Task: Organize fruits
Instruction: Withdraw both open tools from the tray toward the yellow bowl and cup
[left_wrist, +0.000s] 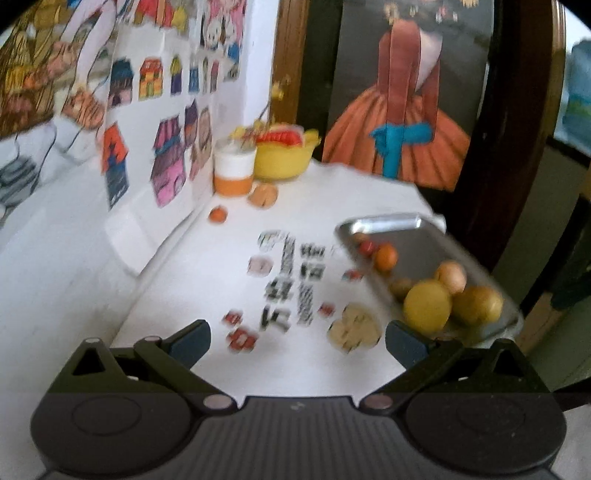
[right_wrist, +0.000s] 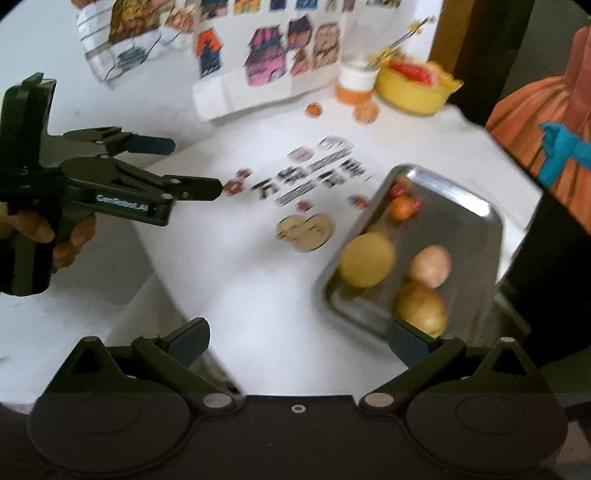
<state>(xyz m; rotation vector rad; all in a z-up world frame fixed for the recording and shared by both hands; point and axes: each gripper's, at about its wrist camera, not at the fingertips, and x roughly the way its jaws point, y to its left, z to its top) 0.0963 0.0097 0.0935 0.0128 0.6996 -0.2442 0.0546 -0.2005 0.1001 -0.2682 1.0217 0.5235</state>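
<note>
**Over the white table, both grippers spread and empty**

Ahead of the right gripper (right_wrist: 297, 341), whose jaws stand wide apart with nothing between them, a metal tray (right_wrist: 458, 199) lies on the white table (right_wrist: 258, 295) just past its right fingertip. Nearest that fingertip in the tray sits a yellowish-brown fruit (right_wrist: 421, 308); beyond it are a pale pink-orange fruit (right_wrist: 431, 266) and, to the left, a round yellow fruit (right_wrist: 366, 260). Small red and orange fruits (right_wrist: 404, 205) sit at the tray's far end. Left of the tray, a pale cookie-like piece (right_wrist: 306, 230) lies on the table beside blurred printed characters.

Far ahead, a yellow bowl (right_wrist: 415, 90) holds red slices, with a white and orange cup (right_wrist: 354, 85) to its left. Two orange fruits lie loose in front of them, a larger one (right_wrist: 366, 110) and a small one (right_wrist: 314, 109).

Off to the right gripper's left, a hand (right_wrist: 55, 236) holds the left gripper (right_wrist: 195, 166), its jaws also apart and empty, above the table. From the left wrist view the tray (left_wrist: 384, 223) lies ahead to the right.
</note>
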